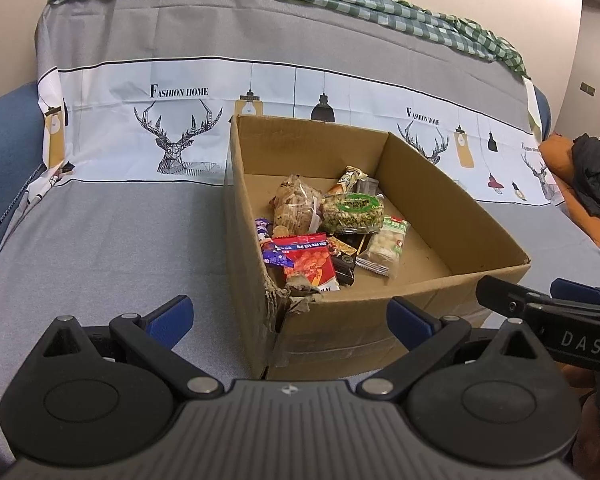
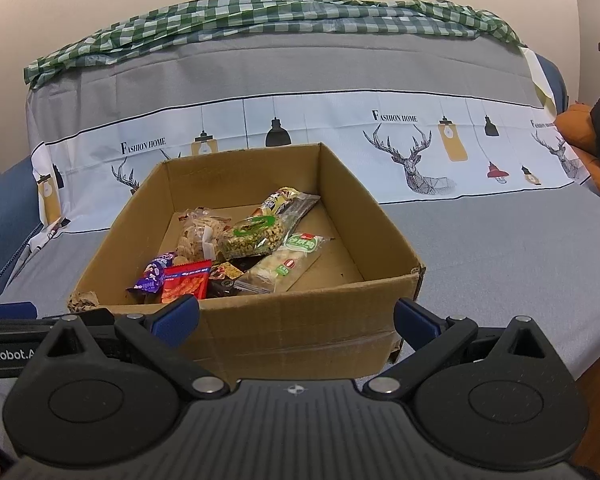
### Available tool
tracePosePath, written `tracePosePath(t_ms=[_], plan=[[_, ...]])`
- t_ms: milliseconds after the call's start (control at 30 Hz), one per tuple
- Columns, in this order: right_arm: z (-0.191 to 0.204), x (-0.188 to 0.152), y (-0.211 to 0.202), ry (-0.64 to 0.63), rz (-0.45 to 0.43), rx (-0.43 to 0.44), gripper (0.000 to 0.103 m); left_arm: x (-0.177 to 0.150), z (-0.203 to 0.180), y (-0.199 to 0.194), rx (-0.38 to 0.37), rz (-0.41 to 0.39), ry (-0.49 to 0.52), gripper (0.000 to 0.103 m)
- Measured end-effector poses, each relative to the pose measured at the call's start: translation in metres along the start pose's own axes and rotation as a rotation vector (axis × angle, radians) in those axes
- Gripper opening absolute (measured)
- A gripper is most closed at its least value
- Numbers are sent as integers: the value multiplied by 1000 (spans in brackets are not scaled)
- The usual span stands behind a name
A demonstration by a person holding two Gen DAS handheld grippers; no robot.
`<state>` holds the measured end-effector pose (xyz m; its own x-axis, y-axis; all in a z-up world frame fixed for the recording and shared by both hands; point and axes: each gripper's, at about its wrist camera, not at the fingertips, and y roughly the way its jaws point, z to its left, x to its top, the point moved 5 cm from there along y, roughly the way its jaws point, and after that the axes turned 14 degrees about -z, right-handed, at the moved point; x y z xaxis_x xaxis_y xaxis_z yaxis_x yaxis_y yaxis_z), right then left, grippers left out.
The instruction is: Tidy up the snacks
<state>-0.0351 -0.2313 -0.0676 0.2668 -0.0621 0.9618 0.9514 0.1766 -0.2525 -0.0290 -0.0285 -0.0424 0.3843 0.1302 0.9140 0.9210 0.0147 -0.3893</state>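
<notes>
I hold both grippers level before a cardboard box [image 2: 300,320] on a sofa draped in a grey printed cover [image 1: 100,232], all the snacks heaped in its left half. My left gripper [image 1: 290,312] faces the box's torn near corner; its fingers [image 1: 172,314] stand wide and empty. My right gripper [image 2: 296,314] fronts the near wall, fingers [image 2: 178,316] equally wide, holding nothing. The snacks lie ahead of and beyond both, over the rim. Nearest is a red packet [image 2: 186,282] beside a purple wrapper [image 2: 154,276]. Behind these lie a white-and-green pack [image 2: 288,266], long axis running away to the right, a green-labelled tub [image 2: 254,236] and a clear bag of biscuits [image 2: 198,234]. I judge the left gripper closer to the pile.
</notes>
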Motion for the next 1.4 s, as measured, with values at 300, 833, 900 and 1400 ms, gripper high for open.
tracePosePath(t_ms=[300, 833, 900, 1400], plan=[[1, 0, -1, -9, -2, 3, 102, -1, 1, 1, -1, 1, 0, 103], [1, -1, 1, -12, -1, 0, 102, -1, 1, 0, -6, -6, 3, 103], [1, -1, 1, -12, 0, 0, 102, 0, 1, 0, -7, -8, 3, 103], [1, -1, 1, -12, 0, 2, 102, 0, 0, 0, -8, -9, 4, 103]])
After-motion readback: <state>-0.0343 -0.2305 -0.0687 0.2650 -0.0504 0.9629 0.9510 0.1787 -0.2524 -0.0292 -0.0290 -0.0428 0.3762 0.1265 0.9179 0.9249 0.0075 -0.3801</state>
